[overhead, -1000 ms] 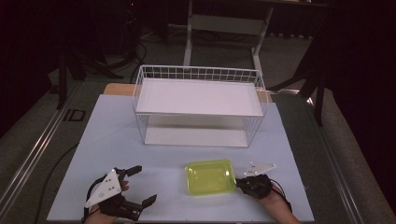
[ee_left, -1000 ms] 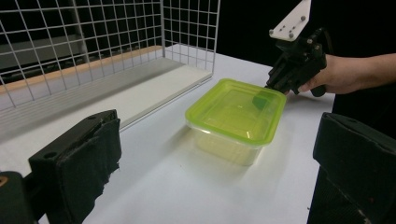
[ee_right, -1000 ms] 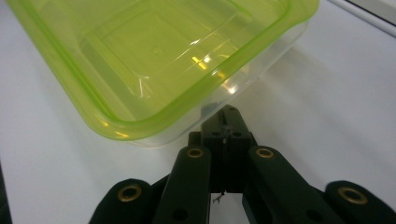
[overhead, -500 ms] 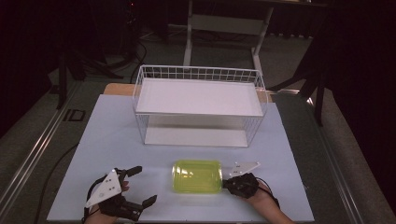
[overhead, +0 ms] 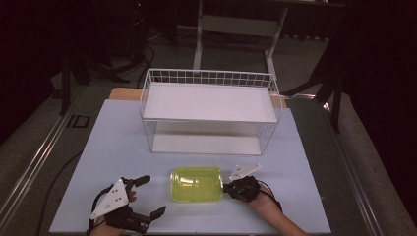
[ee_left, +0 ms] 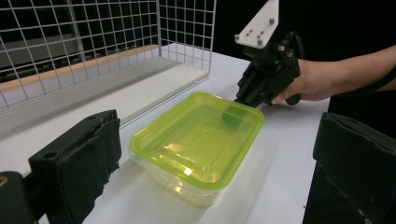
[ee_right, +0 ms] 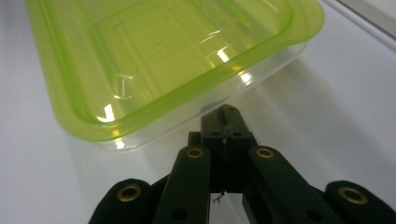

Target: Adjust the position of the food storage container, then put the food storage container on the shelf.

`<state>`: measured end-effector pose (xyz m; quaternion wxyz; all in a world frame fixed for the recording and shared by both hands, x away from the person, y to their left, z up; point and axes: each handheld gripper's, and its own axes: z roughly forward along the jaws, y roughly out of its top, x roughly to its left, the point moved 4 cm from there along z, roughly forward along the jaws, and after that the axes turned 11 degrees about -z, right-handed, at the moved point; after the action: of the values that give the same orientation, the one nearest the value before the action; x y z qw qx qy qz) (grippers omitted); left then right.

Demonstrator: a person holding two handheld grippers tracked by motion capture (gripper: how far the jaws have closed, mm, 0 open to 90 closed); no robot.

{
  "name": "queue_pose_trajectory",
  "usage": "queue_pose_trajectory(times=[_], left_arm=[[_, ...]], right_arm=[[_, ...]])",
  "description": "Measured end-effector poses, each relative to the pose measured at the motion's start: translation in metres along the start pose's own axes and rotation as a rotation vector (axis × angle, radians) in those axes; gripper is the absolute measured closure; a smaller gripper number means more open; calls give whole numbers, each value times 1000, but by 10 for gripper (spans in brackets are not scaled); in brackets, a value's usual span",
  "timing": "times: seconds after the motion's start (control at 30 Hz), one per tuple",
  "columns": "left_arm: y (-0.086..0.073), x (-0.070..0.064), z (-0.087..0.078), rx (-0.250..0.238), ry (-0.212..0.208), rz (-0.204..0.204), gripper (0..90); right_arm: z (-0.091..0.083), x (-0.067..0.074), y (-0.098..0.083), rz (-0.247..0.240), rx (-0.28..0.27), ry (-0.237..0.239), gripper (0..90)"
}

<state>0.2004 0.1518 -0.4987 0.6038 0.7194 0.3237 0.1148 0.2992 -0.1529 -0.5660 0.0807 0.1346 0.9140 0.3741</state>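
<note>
A clear plastic container with a yellow-green lid [overhead: 195, 184] lies on the white table near its front edge. My right gripper [overhead: 227, 188] is shut, with nothing between its jaws. Its closed tip [ee_right: 225, 114] touches the container's [ee_right: 163, 56] right end, just under the lid's rim. In the left gripper view the same gripper [ee_left: 243, 100] meets the far corner of the container [ee_left: 196, 140]. My left gripper [overhead: 153, 195] rests open at the front left, a short way left of the container. Its black pads [ee_left: 93, 154] stand wide apart and face the container.
A white wire basket [overhead: 209, 78] with a white shelf board inside stands at the back middle of the table [overhead: 113, 142]. Its open front faces the container. Dark floor, cables and stand legs lie beyond the table.
The container has slid left along the front of the table, with the shut right gripper following at its right end. The left gripper has stayed where it was, open.
</note>
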Motion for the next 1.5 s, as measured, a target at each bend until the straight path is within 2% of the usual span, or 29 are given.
queue_pose_trajectory(times=[0.23, 0.33, 0.37, 0.5, 0.53, 0.6, 0.63, 0.67, 0.73, 0.77, 0.8, 0.83, 0.87, 0.9, 0.93, 1.03, 1.1, 1.17, 1.2, 1.23, 1.27, 1.3, 1.33, 1.4, 1.47, 1.5], left_arm=[[-1, 0, 1, 1, -6, -4, 19], [0, 2, 1, -3, -5, -23, 19], [0, 3, 1, -6, -9, -34, 19], [1, 3, 0, -14, -1, -32, 19], [1, 4, 0, -11, 3, -31, 19], [2, 4, 2, -9, -2, -44, 19], [2, 4, 2, -9, -2, -44, 19], [3, 3, 3, 11, -4, -38, 19], [5, 2, 4, 21, -7, -32, 19], [5, 2, 4, 21, -7, -32, 19], [5, 2, 4, 21, -7, -32, 19], [8, 1, 5, 45, -19, -38, 19], [10, 1, 5, 55, -25, -40, 19], [11, 1, 5, 62, -24, -40, 19], [13, 2, 6, 66, -21, -41, 19], [22, 4, 5, 68, -48, -91, 19], [30, 5, 4, 78, -46, -98, 19], [38, 4, 4, 94, -46, -82, 19], [42, 4, 4, 103, -38, -73, 19], [42, 4, 4, 103, -38, -73, 19], [47, 4, 5, 114, -48, -80, 19], [49, 5, 6, 119, -40, -89, 19], [50, 6, 7, 127, -39, -104, 19], [49, 9, 10, 137, -35, -134, 19], [46, 11, 15, 164, -25, -152, 19], [43, 12, 18, 178, -3, -157, 19]], right_arm=[[0, -5, 1, 0, -6, -20, 882], [-8, -6, 0, 9, -26, -41, 856], [-15, -8, -2, 8, -30, -62, 821], [-28, -11, -2, 30, -56, -85, 795], [-38, -10, -1, 34, -73, -107, 749], [-47, -8, 2, 50, -106, -126, 660], [-47, -8, 2, 50, -106, -126, 660], [-56, -6, 6, 60, -132, -149, 531], [-63, -3, 10, 70, -161, -152, 447], [-63, -3, 10, 70, -161, -152, 447], [-67, -2, 12, 76, -187, -147, 447], [-67, -2, 12, 76, -187, -147, 399], [-74, 2, 19, 69, -221, -118, 222], [-74, 2, 19, 69, -221, -118, 222], [-77, 3, 21, 64, -227, -140, 210], [-82, 6, 27, 53, -257, -140, 138], [-86, 9, 32, 42, -282, -127, 137], [-90, 12, 37, 20, -293, -165, 141], [-91, 13, 39, 6, -293, -180, 182], [-91, 13, 39, 6, -293, -180, 182], [-90, 14, 41, 4, -269, -147, 179], [-91, 16, 44, 6, -289, -131, 224], [-91, 17, 45, 8, -302, -142, 227], [-90, 17, 46, 30, -303, -116, 209], [-88, 15, 47, 58, -291, -112, 202], [-86, 14, 48, 70, -281, -119, 198]])
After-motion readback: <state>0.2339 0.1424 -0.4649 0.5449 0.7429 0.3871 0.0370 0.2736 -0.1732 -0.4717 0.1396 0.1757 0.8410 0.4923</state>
